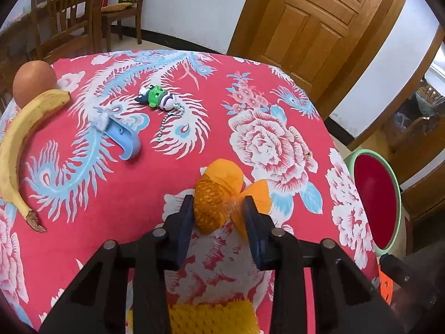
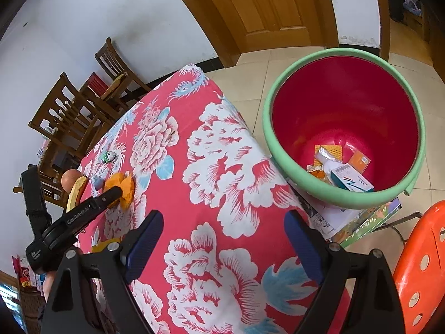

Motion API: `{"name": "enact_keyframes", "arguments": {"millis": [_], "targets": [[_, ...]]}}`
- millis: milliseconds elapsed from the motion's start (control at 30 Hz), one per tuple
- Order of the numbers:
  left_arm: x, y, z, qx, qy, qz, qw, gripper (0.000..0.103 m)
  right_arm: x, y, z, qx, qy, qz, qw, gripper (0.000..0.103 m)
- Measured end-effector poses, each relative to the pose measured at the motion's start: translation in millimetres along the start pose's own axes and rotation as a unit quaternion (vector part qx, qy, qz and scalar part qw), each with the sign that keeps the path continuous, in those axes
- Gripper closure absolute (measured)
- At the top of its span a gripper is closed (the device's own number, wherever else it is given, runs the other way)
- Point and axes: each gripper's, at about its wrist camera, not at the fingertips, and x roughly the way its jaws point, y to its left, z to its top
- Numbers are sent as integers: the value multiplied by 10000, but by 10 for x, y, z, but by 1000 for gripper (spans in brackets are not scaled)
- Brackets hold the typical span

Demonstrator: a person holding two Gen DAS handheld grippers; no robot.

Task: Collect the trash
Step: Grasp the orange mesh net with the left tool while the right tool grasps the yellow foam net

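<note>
On the table (image 1: 116, 189), the orange peel (image 1: 219, 194) serves as landmark; it sits between the fingers of the left gripper (image 1: 218, 208). Left of the peel, well apart, lies the banana (image 1: 19, 144), with a round fruit (image 1: 33, 82) touching its far end. Behind the peel and to its left lie a plastic hook (image 1: 125, 139) and, farther back, a toy keychain (image 1: 158, 98). Right of the peel, beyond the table's edge and lower, stands the bin (image 2: 345, 128), with boxes and scraps (image 2: 342, 172) in its bottom. The right gripper (image 2: 222, 247) hangs over the table beside the bin.

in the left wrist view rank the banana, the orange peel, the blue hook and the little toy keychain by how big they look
1. banana
2. orange peel, though nearness to the camera inflates it
3. blue hook and toy keychain: too alike to rank
</note>
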Motion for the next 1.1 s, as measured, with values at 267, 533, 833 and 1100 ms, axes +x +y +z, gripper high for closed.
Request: {"name": "enact_keyframes", "arguments": {"millis": [267,533,833,1100], "targets": [[-223,-18,-39,9,-150,-226,9996,86,-51,91,-33,-135,-87,22,9999,13],[-637,61,-113,-90,-446,-411,9981,86,-115,191,-91,-191,-158,119,9996,13],[-1128,336,-255,-273,-870,-154,9957,86,-227,412,-204,-375,-217,299,9986,13],[-1409,631,-419,-523,-1076,6,9928,86,-259,682,-339,-566,-164,418,9974,6]]}}
